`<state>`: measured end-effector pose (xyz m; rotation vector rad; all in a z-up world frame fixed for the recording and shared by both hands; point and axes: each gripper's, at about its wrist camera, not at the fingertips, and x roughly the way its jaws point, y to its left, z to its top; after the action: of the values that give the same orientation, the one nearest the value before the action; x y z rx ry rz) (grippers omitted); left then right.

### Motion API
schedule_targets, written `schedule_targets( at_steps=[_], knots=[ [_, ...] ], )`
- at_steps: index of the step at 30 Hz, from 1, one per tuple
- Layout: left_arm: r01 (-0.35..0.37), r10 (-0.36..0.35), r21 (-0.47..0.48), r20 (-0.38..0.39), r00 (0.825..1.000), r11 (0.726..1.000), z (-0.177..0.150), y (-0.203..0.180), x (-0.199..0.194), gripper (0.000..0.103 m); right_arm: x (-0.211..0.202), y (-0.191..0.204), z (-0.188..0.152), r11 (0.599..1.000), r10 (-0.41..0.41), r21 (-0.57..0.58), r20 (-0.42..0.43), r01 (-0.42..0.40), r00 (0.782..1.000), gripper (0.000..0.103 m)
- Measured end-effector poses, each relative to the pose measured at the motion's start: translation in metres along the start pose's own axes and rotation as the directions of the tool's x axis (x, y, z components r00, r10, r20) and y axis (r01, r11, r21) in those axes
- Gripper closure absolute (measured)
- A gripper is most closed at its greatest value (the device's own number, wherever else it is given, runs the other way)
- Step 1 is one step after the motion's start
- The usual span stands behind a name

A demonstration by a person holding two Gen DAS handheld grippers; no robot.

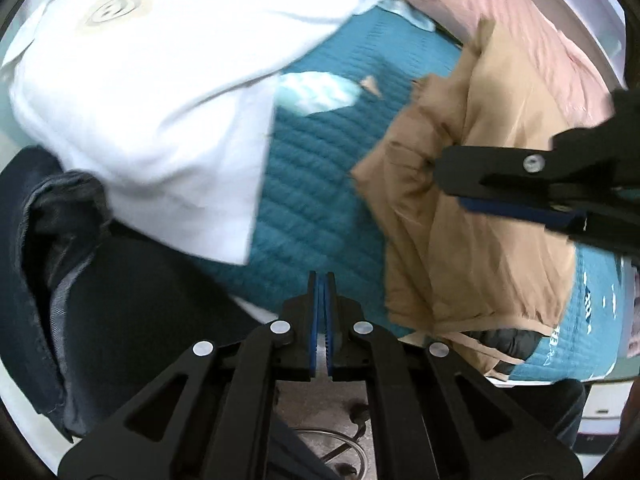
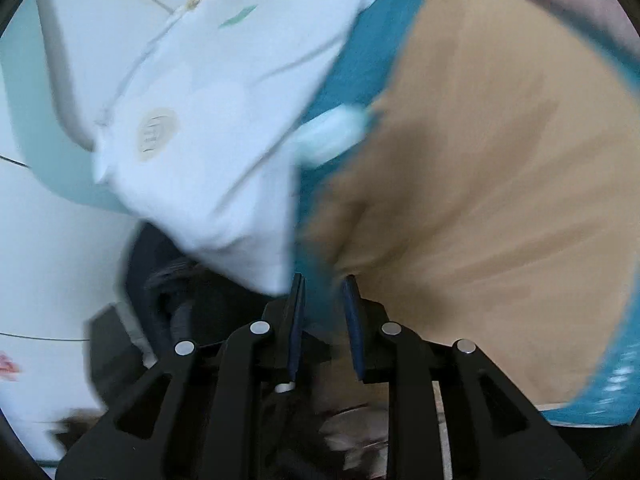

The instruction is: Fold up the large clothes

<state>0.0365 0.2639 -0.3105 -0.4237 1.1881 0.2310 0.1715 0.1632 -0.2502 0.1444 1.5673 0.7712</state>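
The left gripper (image 1: 322, 280) has its blue-padded fingers pressed flat together with nothing between them, poised above the near edge of the teal quilt (image 1: 320, 184). The right gripper (image 2: 323, 284) stands with its jaws parted, a gap of teal showing between the pads; whether it has any cloth in it I cannot tell through the blur. In the left view that right gripper (image 1: 452, 192) reaches in over the tan jacket (image 1: 464, 240), its tips against the fabric.

The quilt is the landmark: stitched in wavy ribbed rows, soft and padded, with a pale patch (image 1: 316, 92) printed near its middle. On its right side lies the tan jacket, thin, slightly shiny, crumpled into folds, with a cord or hem strip trailing at its near end. In the right view the jacket (image 2: 480, 180) fills most of the frame as a smeared tan sheet.

On the quilt's left side sits a white shirt (image 1: 140, 92), smooth cotton, folded into a rough rectangle with a round tan emblem on it. Nearer than the shirt, dark denim (image 1: 60, 260) bunches in a heap. Beyond the quilt's far right corner rests a pink quilted blanket (image 1: 520, 32).
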Motion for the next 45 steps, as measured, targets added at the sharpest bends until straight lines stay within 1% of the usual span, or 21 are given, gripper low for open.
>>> schedule_targets(
  at_steps=[1,2,3,4,5,9,11,14,15,20,23,25,27,29,31,34,36,38,41,43,45],
  knots=[
    [-0.014,0.014,0.000,0.005,1.000,1.000,-0.002,0.003,-0.002,0.100,0.001,0.002,0.000,0.998,0.056,0.008,-0.016,-0.056,0.998,0.083],
    [-0.022,0.022,-0.002,0.005,1.000,1.000,0.001,0.008,-0.001,0.100,-0.001,0.006,-0.001,0.998,0.067,-0.001,-0.012,-0.067,0.998,0.079],
    [-0.018,0.018,-0.008,0.002,1.000,1.000,0.001,0.010,-0.002,0.100,-0.004,0.011,-0.002,0.999,0.042,-0.023,0.005,-0.041,0.999,0.074],
    [-0.014,0.014,-0.015,0.001,1.000,1.000,0.001,0.011,-0.004,0.100,-0.010,0.016,-0.004,0.999,-0.007,-0.053,0.031,0.009,0.999,0.063],
    [-0.010,0.010,-0.016,0.007,1.000,1.000,0.002,0.011,-0.008,0.100,-0.017,0.018,-0.006,0.997,-0.034,-0.065,0.057,0.037,0.998,0.060],
    [0.007,-0.008,0.036,0.047,0.999,0.999,0.007,-0.011,-0.023,0.100,-0.047,0.009,-0.013,0.997,-0.052,-0.050,0.140,0.060,0.989,0.060],
    [0.032,-0.036,0.071,0.059,0.998,0.997,0.015,-0.029,-0.027,0.100,-0.065,-0.001,-0.016,0.995,-0.090,-0.025,0.199,0.097,0.976,0.055],
    [0.060,-0.073,0.155,0.082,0.994,0.986,0.024,-0.064,-0.033,0.100,-0.095,-0.023,-0.027,0.978,-0.206,0.044,0.290,0.202,0.935,0.044],
    [0.059,-0.078,0.185,0.094,0.993,0.981,0.026,-0.076,-0.035,0.100,-0.101,-0.032,-0.030,0.969,-0.247,0.073,0.310,0.236,0.918,0.044],
    [0.079,-0.118,0.308,0.111,0.987,0.948,0.040,-0.130,-0.032,0.100,-0.124,-0.077,-0.045,0.939,-0.334,0.194,0.328,0.283,0.884,0.043],
    [0.057,-0.105,0.369,0.111,0.988,0.928,0.043,-0.153,-0.021,0.100,-0.128,-0.096,-0.056,0.914,-0.396,0.224,0.326,0.337,0.858,0.043],
    [0.043,-0.084,0.385,0.090,0.992,0.922,0.042,-0.159,-0.008,0.100,-0.128,-0.107,-0.062,0.905,-0.417,0.232,0.317,0.356,0.852,0.044],
    [0.007,-0.034,0.393,0.060,0.998,0.919,0.041,-0.159,0.015,0.100,-0.122,-0.115,-0.065,0.901,-0.422,0.243,0.303,0.359,0.855,0.046],
    [-0.014,0.003,0.380,0.029,1.000,0.925,0.039,-0.152,0.035,0.101,-0.109,-0.129,-0.068,0.894,-0.426,0.270,0.262,0.358,0.866,0.075],
    [-0.032,0.033,0.360,0.003,0.999,0.932,0.038,-0.143,0.053,0.101,-0.091,-0.143,-0.068,0.895,-0.408,0.274,0.191,0.351,0.893,0.089],
    [-0.035,0.037,0.356,-0.001,0.999,0.934,0.036,-0.133,0.064,0.101,-0.062,-0.160,-0.066,0.897,-0.380,0.295,0.136,0.329,0.915,0.092],
    [-0.024,0.030,0.355,-0.011,0.999,0.935,0.036,-0.130,0.074,0.101,-0.039,-0.174,-0.063,0.889,-0.386,0.303,0.096,0.343,0.917,0.093],
    [-0.022,0.025,0.352,-0.004,1.000,0.936,0.037,-0.128,0.080,0.101,-0.026,-0.181,-0.061,0.887,-0.392,0.307,0.102,0.346,0.914,0.094],
    [-0.013,0.013,0.346,0.001,1.000,0.938,0.037,-0.127,0.079,0.101,-0.029,-0.177,-0.058,0.881,-0.408,0.301,0.097,0.364,0.908,0.093],
    [0.000,0.004,0.348,-0.011,1.000,0.937,0.037,-0.124,0.070,0.101,-0.037,-0.173,-0.060,0.887,-0.397,0.294,0.094,0.355,0.913,0.092],
    [0.037,-0.028,0.325,-0.032,0.999,0.945,0.043,-0.119,0.056,0.100,-0.053,-0.172,-0.064,0.899,-0.358,0.308,0.114,0.310,0.927,0.091]
  ],
)
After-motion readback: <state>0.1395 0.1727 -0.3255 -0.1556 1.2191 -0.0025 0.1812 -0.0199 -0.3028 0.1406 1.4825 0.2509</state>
